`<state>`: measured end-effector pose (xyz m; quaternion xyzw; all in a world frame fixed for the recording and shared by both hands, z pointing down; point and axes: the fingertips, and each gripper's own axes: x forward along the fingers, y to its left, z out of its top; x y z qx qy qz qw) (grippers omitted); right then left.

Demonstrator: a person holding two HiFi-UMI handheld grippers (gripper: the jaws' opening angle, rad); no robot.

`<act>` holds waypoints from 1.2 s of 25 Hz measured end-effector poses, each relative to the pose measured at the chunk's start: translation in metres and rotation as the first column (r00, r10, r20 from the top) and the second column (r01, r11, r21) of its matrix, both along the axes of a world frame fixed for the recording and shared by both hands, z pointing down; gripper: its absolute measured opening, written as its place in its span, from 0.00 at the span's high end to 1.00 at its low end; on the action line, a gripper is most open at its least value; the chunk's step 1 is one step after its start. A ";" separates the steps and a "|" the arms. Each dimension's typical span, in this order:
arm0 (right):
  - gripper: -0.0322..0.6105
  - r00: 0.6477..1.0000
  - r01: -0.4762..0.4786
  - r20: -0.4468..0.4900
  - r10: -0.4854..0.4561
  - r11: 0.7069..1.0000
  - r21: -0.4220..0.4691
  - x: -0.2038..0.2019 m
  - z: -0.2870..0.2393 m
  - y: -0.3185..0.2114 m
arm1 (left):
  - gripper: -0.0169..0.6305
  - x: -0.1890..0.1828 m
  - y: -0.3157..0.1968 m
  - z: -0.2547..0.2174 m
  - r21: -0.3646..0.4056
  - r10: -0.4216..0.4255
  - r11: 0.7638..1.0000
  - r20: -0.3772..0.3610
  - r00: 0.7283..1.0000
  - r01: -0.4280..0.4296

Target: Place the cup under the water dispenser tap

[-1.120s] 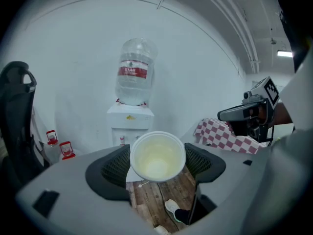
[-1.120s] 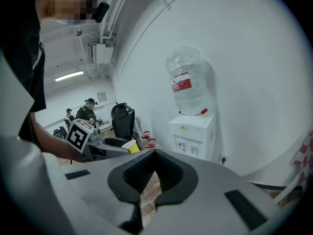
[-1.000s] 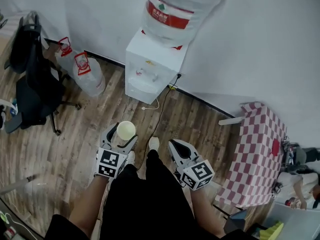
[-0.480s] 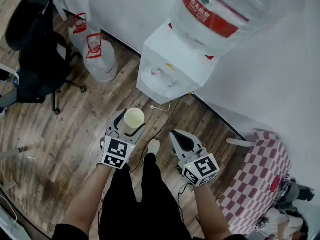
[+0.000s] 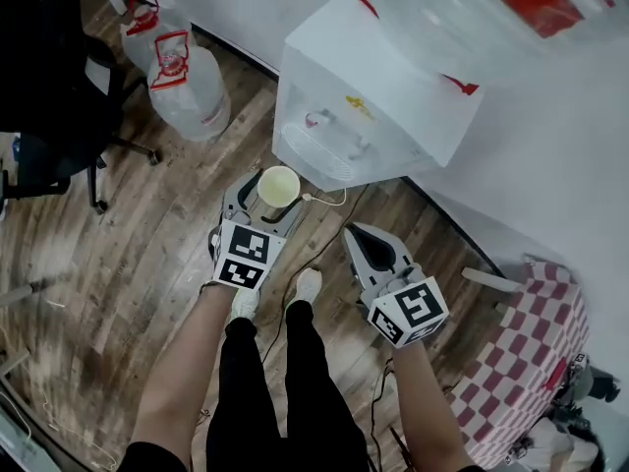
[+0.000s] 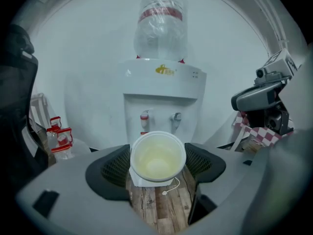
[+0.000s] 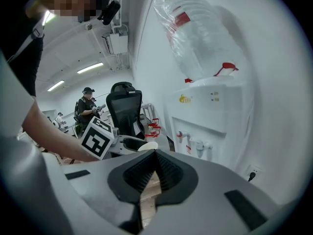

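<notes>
A pale paper cup (image 5: 279,186) stands upright between the jaws of my left gripper (image 5: 265,201), which is shut on its sides. In the left gripper view the cup (image 6: 157,156) is empty and sits in front of the white water dispenser (image 6: 164,97), below and short of the red tap (image 6: 145,119) and the grey tap (image 6: 176,117). In the head view the dispenser (image 5: 383,96) is just ahead, its drip tray (image 5: 319,165) close beyond the cup. My right gripper (image 5: 366,248) hangs to the right, shut and holding nothing; its pads (image 7: 164,173) meet.
Two empty water jugs (image 5: 182,82) and a black office chair (image 5: 44,77) stand left of the dispenser. A white cord (image 5: 332,201) lies on the wood floor by its base. A red-checked table (image 5: 531,362) is at the right. A person (image 7: 88,106) stands far back.
Both grippers have moved forward and down toward the dispenser, which now fills more of the head view. The cup stays held in the left gripper.
</notes>
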<state>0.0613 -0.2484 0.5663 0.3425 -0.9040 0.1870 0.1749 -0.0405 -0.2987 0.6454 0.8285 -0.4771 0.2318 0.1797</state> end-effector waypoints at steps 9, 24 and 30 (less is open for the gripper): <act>0.93 0.999 -0.001 -0.040 0.001 1.000 0.008 0.009 0.087 -0.018 | 0.42 0.003 -0.052 0.097 0.012 0.034 0.999 0.050 0.998 -0.034; 0.93 0.992 -0.128 -0.009 0.129 0.990 0.058 -0.004 0.140 -0.052 | 0.42 0.016 -0.109 0.139 0.058 0.092 0.994 0.050 0.995 -0.094; 0.93 0.986 -0.163 -0.002 0.164 0.984 0.074 -0.014 0.146 -0.068 | 0.42 0.025 -0.124 0.144 0.065 0.126 0.989 0.072 0.989 -0.131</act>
